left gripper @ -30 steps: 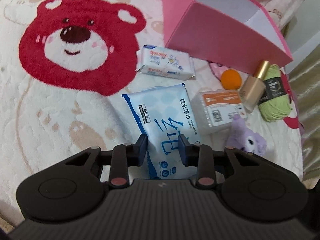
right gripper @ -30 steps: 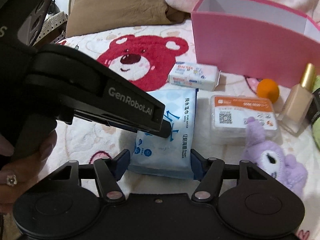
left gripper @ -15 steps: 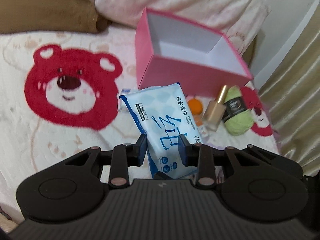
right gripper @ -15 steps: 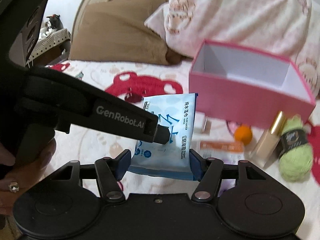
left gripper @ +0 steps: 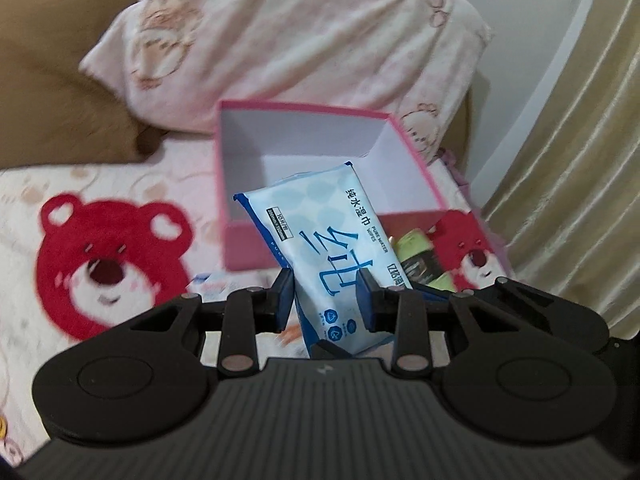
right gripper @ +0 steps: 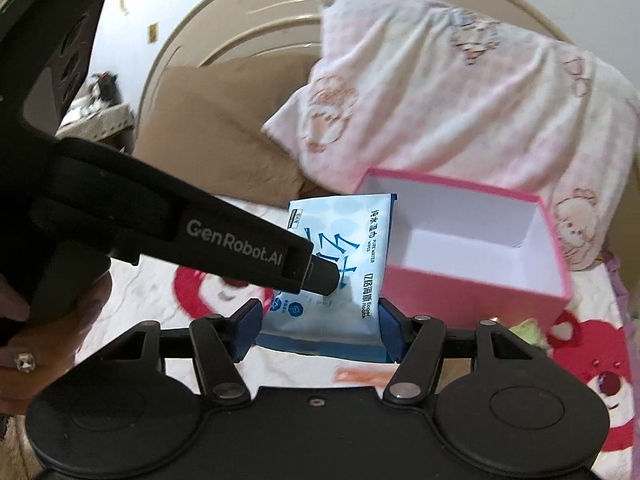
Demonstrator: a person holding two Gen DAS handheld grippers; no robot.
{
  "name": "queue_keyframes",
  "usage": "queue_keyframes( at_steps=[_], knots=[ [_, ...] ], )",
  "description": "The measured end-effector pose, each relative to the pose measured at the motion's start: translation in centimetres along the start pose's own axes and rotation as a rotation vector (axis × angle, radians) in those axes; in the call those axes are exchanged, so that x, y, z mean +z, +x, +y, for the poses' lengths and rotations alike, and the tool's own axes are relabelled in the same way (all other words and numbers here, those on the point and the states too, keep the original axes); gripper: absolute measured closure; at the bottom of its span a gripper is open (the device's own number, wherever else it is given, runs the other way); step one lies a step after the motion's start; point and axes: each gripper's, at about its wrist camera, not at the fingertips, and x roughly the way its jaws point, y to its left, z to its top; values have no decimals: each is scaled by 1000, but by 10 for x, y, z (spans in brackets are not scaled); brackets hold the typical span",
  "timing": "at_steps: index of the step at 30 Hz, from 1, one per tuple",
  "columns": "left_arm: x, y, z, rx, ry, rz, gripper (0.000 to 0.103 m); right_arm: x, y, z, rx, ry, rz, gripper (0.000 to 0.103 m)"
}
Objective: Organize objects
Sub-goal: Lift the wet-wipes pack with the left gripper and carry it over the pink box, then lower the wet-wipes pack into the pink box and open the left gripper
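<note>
blue wipes pack (left gripper: 328, 256) | clamped between left tool (left gripper: 325, 295) pads | right tool (right gripper: 318, 326) grips its end

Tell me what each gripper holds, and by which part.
Both hold the wet wipes pack: left gripper pinches its faces near the bottom, right gripper clamps its bottom end by the side edges.

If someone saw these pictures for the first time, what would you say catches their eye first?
Probably the blue wet-wipes pack, held up in mid-frame by both grippers at once: the left gripper pinches its narrow sides, the right gripper spans its width. Right behind it sits the open pink box, its white inside bare, and the big red bear print on the blanket to the left.
</note>
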Motion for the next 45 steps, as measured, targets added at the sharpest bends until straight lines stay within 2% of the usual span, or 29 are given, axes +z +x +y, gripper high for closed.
queue_keyframes(
  at_steps=[5,8,10,14,20,25,31,34,40,43,45],
  knots=[
    [47,32,-27,-39,18,2,71,25,8,-47,-36,44,-16,37],
    [72,65,-40,-43,14,24,71,40,27,-80,-51,69,7,37],
    [86,92,-47,-22,14,49,71,44,43,-104,-24,117,30,38],
    [112,147,-46,-27,-38,101,71,48,78,-147,-15,177,58,38],
    [133,217,-38,-44,-92,174,72,55,134,-186,-49,173,144,39],
    [140,265,-32,-91,-139,231,72,59,168,-212,-101,140,229,39],
    [138,293,-30,-92,-146,262,72,61,195,-221,-135,72,307,39],
    [140,301,-24,-105,-177,251,72,62,206,-218,-164,20,310,39],
    [142,314,-14,-112,-198,283,71,64,219,-217,-183,-7,336,37],
    [144,306,-17,-68,-167,276,60,59,212,-211,-241,-43,313,28],
    [143,296,-22,-64,-135,266,59,57,203,-211,-239,-25,297,27]
  ],
)
